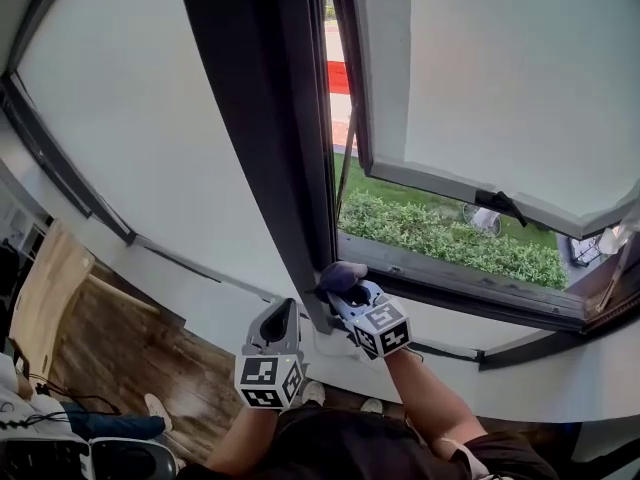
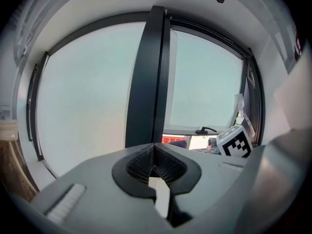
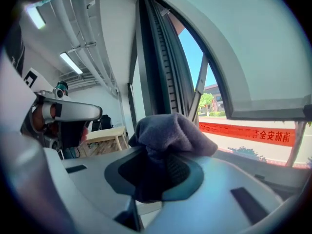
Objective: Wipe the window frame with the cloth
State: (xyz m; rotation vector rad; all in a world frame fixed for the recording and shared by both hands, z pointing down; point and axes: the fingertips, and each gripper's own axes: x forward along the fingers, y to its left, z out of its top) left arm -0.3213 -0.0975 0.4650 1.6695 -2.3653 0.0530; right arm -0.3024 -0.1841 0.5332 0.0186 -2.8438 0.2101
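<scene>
Now, progress: cloth (image 1: 342,274) at window frame's (image 1: 295,158) six-o'clock corner; the rest probably still to wipe.
Right gripper (image 3: 156,173): grasping cloth.
Left gripper (image 2: 155,165): clenched, empty.

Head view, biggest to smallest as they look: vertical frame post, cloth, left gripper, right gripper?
1. vertical frame post
2-3. left gripper and right gripper, near alike; the left sits nearer the camera, so unranked
4. cloth, bunched in the right gripper

We see the cloth (image 3: 170,130) as soft, napped grey fabric, the window frame (image 1: 265,118) as smooth, matt dark metal, the left gripper (image 2: 155,165) as smooth grey plastic with ribbed black pads (image 2: 140,164)
</scene>
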